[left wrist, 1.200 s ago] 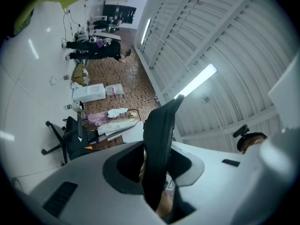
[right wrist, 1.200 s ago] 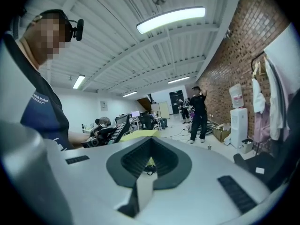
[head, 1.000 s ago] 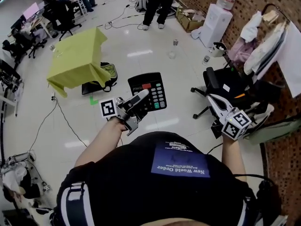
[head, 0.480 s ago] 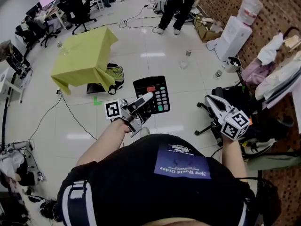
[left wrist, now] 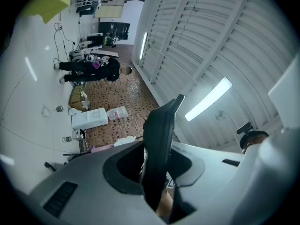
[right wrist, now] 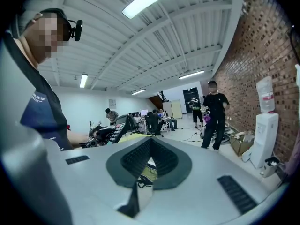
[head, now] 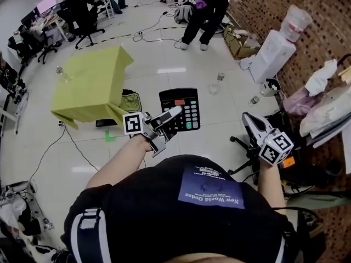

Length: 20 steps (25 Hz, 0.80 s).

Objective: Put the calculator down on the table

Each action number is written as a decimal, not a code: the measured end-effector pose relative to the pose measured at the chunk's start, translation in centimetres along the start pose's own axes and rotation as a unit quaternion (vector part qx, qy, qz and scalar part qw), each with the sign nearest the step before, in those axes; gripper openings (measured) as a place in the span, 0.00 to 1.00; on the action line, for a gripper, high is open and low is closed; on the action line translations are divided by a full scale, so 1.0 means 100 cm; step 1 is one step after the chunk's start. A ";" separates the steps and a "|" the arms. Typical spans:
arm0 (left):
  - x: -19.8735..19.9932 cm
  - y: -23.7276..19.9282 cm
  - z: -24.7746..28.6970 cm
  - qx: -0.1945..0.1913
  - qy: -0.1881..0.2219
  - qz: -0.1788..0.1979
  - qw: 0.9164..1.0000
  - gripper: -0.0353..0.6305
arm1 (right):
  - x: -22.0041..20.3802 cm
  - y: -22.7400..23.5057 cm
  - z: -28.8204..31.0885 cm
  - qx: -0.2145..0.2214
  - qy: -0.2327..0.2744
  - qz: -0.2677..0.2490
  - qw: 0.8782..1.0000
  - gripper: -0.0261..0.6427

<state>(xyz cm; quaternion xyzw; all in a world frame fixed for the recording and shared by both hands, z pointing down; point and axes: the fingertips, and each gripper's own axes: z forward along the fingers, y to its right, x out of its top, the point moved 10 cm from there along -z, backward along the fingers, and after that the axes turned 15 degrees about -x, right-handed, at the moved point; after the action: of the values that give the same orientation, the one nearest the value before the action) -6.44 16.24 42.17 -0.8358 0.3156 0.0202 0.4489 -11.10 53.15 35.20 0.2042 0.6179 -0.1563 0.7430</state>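
**Calculator aloft, desk well off**

Nearest me, at mid-frame, the left gripper (head: 170, 117) is clamped tight on the lower left edge of the flat black plastic calculator with pale keys (head: 184, 106). The calculator juts out face-up over the glossy white floor (head: 214, 141). At lower right the right gripper (head: 249, 120) is closed with nothing in it. I'd judge the calculator light and stiff. Its smooth casing looks apt to pivot in a one-sided pinch, so the bare rim beside the keys seems the soundest place to hold it. Farther off, at upper left, stands the yellow-draped desk (head: 88, 81), well apart from the calculator, which isn't down yet.
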 end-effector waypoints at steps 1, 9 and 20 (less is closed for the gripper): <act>0.014 -0.006 0.000 0.003 0.002 0.000 1.000 0.24 | 0.001 0.001 0.015 0.004 -0.004 0.006 1.000 0.02; 0.078 -0.069 0.000 0.032 0.033 0.008 0.999 0.24 | -0.005 0.056 0.121 0.037 -0.031 0.009 0.999 0.02; 0.175 -0.153 0.073 0.067 0.099 0.087 0.989 0.24 | 0.049 0.184 0.306 0.165 -0.035 -0.032 0.985 0.02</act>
<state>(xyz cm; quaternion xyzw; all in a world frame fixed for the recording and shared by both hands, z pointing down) 17.72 19.03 43.54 -0.7710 0.4308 -0.0446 0.4668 24.83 53.99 37.09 0.2986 0.5635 -0.2867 0.7149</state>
